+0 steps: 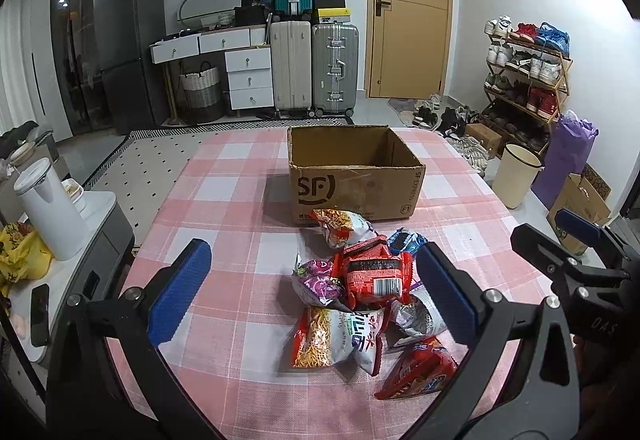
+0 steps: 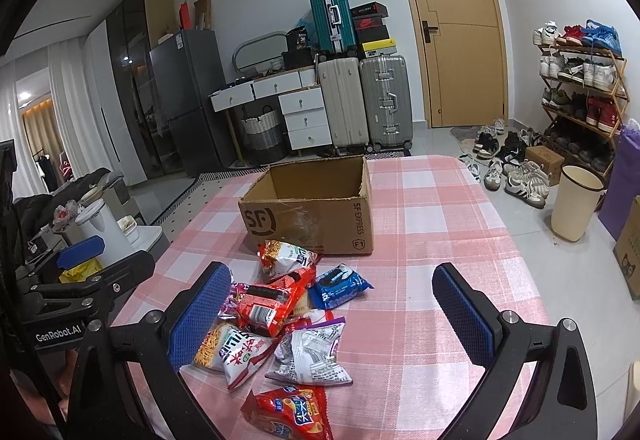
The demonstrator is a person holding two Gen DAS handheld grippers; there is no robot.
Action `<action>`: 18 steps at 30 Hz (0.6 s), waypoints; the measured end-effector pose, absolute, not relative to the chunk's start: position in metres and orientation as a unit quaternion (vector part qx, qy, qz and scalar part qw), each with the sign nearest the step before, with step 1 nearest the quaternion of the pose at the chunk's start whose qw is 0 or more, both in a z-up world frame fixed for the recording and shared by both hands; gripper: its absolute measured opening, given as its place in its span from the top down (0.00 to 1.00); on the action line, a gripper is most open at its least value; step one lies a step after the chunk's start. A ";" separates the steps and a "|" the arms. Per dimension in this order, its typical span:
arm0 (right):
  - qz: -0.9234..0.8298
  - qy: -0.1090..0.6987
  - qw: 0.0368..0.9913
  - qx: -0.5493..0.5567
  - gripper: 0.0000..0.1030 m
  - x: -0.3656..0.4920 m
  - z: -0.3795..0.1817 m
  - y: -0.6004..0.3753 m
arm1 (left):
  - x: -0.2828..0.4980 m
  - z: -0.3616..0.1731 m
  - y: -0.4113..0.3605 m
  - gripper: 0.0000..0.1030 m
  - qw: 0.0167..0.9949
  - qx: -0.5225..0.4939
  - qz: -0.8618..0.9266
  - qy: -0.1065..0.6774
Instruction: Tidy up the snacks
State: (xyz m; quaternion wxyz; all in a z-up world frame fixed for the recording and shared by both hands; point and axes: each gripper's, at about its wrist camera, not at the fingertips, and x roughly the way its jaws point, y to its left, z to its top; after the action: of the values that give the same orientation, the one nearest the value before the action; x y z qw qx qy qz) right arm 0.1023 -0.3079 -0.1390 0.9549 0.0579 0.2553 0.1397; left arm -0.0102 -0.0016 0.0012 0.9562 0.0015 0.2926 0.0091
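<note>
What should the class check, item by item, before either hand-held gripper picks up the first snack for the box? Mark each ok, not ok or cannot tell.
1. Cardboard box open on top, interior visible and nothing seen inside: ok.
2. Left hand-held gripper open and holding nothing: ok.
3. Right hand-held gripper open and holding nothing: ok.
4. Snack packets lie loose on the checked tablecloth in front of the box: ok.
5. Packets separated for a clean single grasp: not ok, several overlap.
6. Blue packet sealed: cannot tell.
</note>
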 end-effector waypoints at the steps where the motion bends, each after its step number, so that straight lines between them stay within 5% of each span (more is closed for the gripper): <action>1: 0.140 0.256 0.955 0.058 0.00 0.102 -0.139 -0.309 | -0.010 0.002 0.000 0.01 0.956 0.001 0.009 0.294; 18: 0.143 0.256 0.954 0.059 0.00 0.101 -0.138 -0.309 | -0.012 0.001 -0.004 0.01 0.956 0.000 0.001 0.295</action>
State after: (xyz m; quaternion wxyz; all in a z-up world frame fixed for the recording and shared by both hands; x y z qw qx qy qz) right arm 0.1013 -0.3088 -0.1385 0.9542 0.0589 0.2564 0.1427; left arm -0.0117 -0.0045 0.0011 0.9556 -0.0002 0.2947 0.0010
